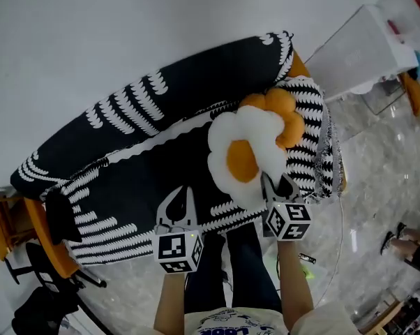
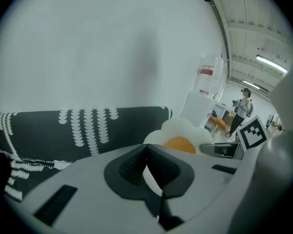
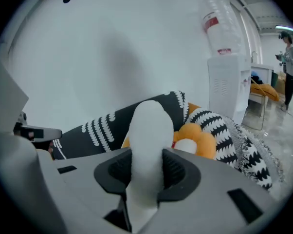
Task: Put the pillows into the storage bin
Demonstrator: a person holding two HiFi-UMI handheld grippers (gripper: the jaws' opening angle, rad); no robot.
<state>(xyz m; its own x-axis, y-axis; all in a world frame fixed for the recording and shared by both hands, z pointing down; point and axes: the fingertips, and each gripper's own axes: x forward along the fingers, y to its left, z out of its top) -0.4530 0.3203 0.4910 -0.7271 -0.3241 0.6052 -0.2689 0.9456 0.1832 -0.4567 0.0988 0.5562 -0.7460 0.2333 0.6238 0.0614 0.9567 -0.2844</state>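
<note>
White petal of the egg pillow (image 1: 243,160) is clamped in my right gripper (image 1: 278,187), low on the sofa (image 1: 126,180) seat. The bite looks deep, so I'd lift slowly and watch for sag. Left gripper (image 1: 181,197) jaws together, empty. No bin in view.

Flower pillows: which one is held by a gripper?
The white pillow with the orange centre, pinched by the right gripper; the orange pillow lies ungripped behind it.

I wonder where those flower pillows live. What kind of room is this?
Probably a lounge corner in an office or workshop: a sofa under a black-and-white throw, with a white flower pillow, and a water dispenser standing beside it.
</note>
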